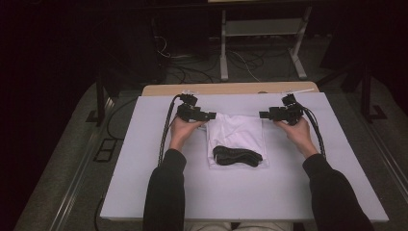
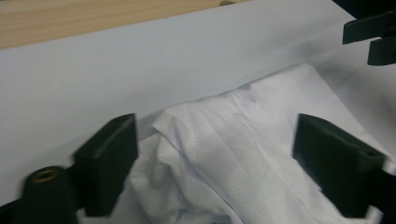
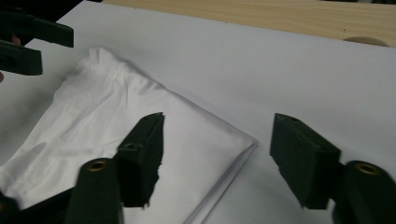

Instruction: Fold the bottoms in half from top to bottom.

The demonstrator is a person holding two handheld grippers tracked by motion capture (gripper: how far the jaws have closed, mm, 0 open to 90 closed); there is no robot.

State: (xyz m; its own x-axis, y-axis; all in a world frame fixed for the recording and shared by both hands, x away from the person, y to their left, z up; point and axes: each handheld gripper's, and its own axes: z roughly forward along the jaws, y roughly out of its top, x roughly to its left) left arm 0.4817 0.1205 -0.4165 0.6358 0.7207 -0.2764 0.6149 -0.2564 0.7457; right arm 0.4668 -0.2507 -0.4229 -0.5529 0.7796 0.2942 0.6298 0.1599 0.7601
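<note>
White garment (image 1: 236, 134): folded, lying flat at the middle of the table, slightly toward the far side. Far corners sit just beside the two grippers; the near edge lies toward the person. In the left gripper view the cloth (image 2: 243, 154) is bunched and rumpled at its far left corner; in the right gripper view the far right corner (image 3: 140, 126) is a flat, crisp fold with layered edges showing.

Black strap-like item (image 1: 236, 155): dark, elongated, resting on the near part of the garment, lengthwise across it. What it is cannot be told.

Left gripper (image 1: 211, 116): held at the garment's far left corner, pointing inward. Jaws stand apart, with the bunched cloth between them; the pads do not press on it.

Right gripper (image 1: 262, 115): held at the far right corner, pointing inward toward the other. Jaws spread, the folded corner lying below and between them, unclamped.

Table (image 1: 159, 192): pale covering sheet over most of the top; a strip of bare wood (image 1: 231, 88) shows along the far edge. Broad bare room to the left, right and near side of the garment; a narrower band of sheet between the garment and the wood strip.

Surroundings: a cable (image 1: 166, 132) trails from the left gripper along the sheet, another (image 1: 317, 134) from the right. Beyond the table, a metal frame (image 1: 262, 43) and loose floor cables (image 1: 192, 67) in dim light, well apart from the work.
</note>
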